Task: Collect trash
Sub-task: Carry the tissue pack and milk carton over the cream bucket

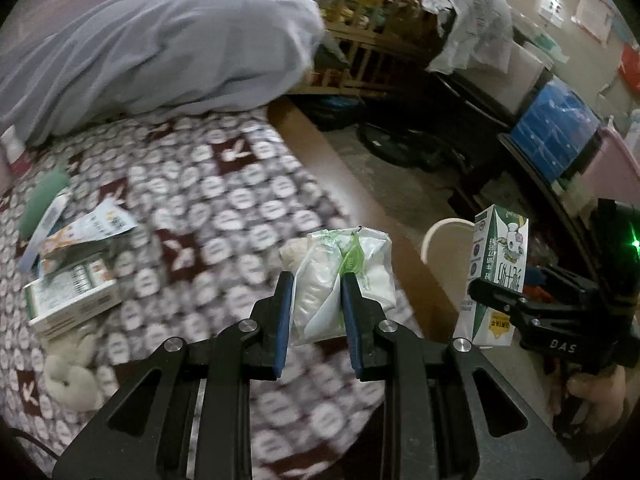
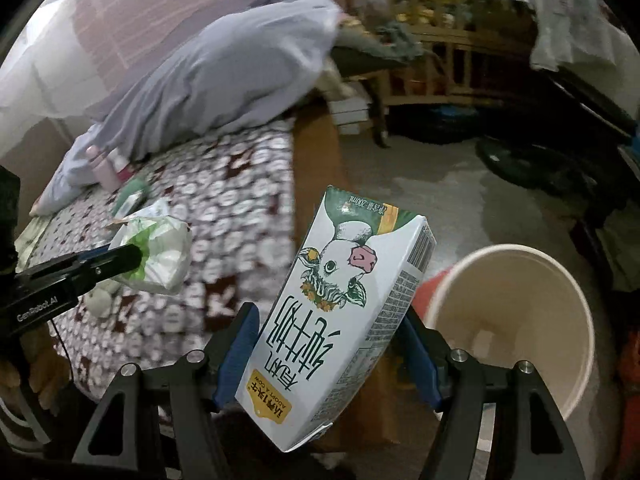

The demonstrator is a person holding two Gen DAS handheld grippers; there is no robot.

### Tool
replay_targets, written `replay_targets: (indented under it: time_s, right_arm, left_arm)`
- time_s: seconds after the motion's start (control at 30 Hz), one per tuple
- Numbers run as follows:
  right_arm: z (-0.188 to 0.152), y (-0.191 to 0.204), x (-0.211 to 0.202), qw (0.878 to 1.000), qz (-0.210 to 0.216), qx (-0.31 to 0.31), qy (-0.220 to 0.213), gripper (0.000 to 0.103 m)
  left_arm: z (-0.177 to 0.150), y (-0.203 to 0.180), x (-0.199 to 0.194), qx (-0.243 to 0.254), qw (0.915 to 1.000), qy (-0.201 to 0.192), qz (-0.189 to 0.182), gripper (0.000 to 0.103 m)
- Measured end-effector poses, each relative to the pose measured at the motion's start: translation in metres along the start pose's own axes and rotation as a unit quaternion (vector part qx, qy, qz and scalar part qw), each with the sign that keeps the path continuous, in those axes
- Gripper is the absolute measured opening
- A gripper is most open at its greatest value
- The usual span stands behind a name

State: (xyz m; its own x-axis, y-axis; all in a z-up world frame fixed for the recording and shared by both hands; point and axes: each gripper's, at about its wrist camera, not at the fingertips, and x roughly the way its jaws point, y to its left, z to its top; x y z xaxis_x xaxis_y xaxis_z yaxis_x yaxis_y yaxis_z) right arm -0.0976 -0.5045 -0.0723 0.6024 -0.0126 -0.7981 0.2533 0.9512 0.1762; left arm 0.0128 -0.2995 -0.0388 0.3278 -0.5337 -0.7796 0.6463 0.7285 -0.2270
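My left gripper (image 1: pixel 316 280) is shut on a crumpled white and green plastic wrapper (image 1: pixel 340 276), held above the bed's right edge; the wrapper also shows in the right wrist view (image 2: pixel 160 252). My right gripper (image 2: pixel 332 320) is shut on a white milk carton (image 2: pixel 340 312) with a cow picture, held upside down beside a cream round bin (image 2: pixel 512 320) on the floor. In the left wrist view the carton (image 1: pixel 496 272) is at the right, in front of the bin (image 1: pixel 444 236).
A patterned bedspread (image 1: pixel 224 208) carries a white and green box (image 1: pixel 72 296), paper packets (image 1: pixel 80 232), a soft toy (image 1: pixel 68 376) and a grey duvet (image 1: pixel 168 48). Wooden bed frame edge (image 1: pixel 344 184), shelves and a blue crate (image 1: pixel 556 128) stand beyond the floor.
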Motion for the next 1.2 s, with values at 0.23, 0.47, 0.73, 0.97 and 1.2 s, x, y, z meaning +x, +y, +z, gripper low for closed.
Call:
replay_targets:
  time_s: [0.23, 0.47, 0.73, 0.97, 1.2]
  right_arm:
    - [-0.007, -0.044, -0.012, 0.999, -0.025, 0.033, -0.006, 0.067]
    - [-0.015, -0.074, -0.02, 0.998, -0.04, 0.056, -0.007, 0.067]
    - [-0.024, -0.093, -0.025, 0.996, -0.052, 0.071, -0.006, 0.067]
    - [-0.031, -0.106, -0.024, 0.994, -0.064, 0.084, -0.001, 0.067]
    - [-0.037, -0.118, -0.024, 0.993, -0.073, 0.092, 0.004, 0.067]
  left_arm:
    - [0.008, -0.038, 0.025, 0.025, 0.9996, 0.011, 0.0, 0.022]
    - [0.011, -0.073, 0.044, 0.054, 0.9984, 0.017, -0.001, 0.022]
    - [0.012, -0.1, 0.061, 0.074, 0.9969, 0.027, -0.006, 0.022]
    - [0.008, -0.115, 0.076, 0.078, 0.9958, 0.043, -0.021, 0.022]
    - [0.004, -0.132, 0.091, 0.085, 0.994, 0.058, -0.038, 0.022]
